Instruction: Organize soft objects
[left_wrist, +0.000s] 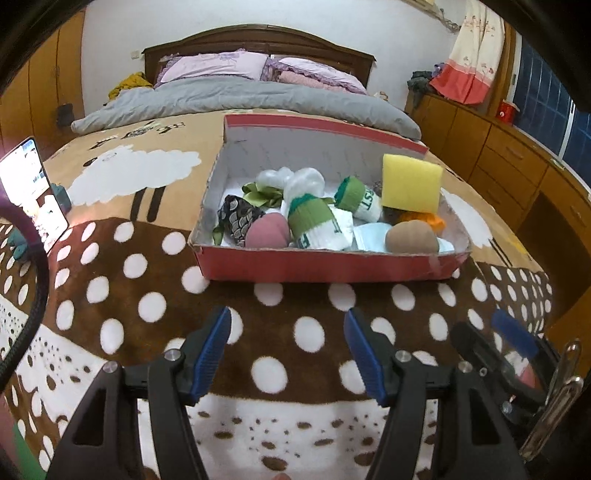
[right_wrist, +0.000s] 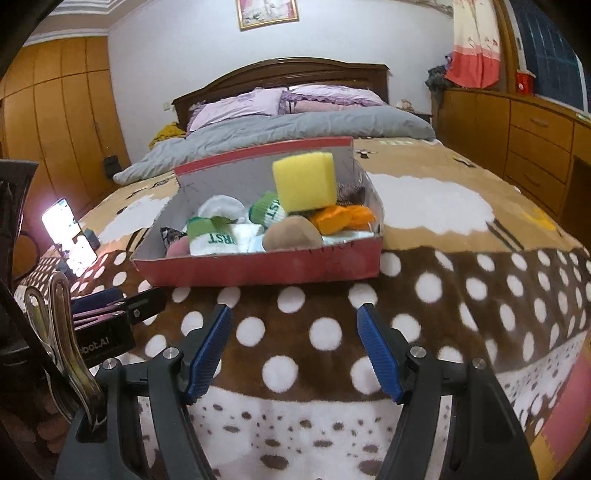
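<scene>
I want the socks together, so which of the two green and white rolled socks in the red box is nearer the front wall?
The rolled sock beside the pink ball; the other sock lies further back, by the yellow sponge.

Colours & patterns: bed w/ box of soft stuff

Blanket (left_wrist: 122, 280) brown w/ white polka dots, tan upper part w/ white sheep, white band w/ brown specks near the cams. Box (left_wrist: 325, 267) red outside, white inside. Sponge (left_wrist: 412, 182) yellow; rolled socks (left_wrist: 317, 225) white w/ green cuffs & green lettering; pink ball (left_wrist: 266, 232); tan ball (left_wrist: 412, 239); orange cloth (right_wrist: 341, 218); black pouch (left_wrist: 238, 218) w/ pale scale print. Duvet (left_wrist: 236, 98) grey, pillows (left_wrist: 214, 66) lilac. Gripper pads (left_wrist: 212, 356) blue on black arms.
</scene>
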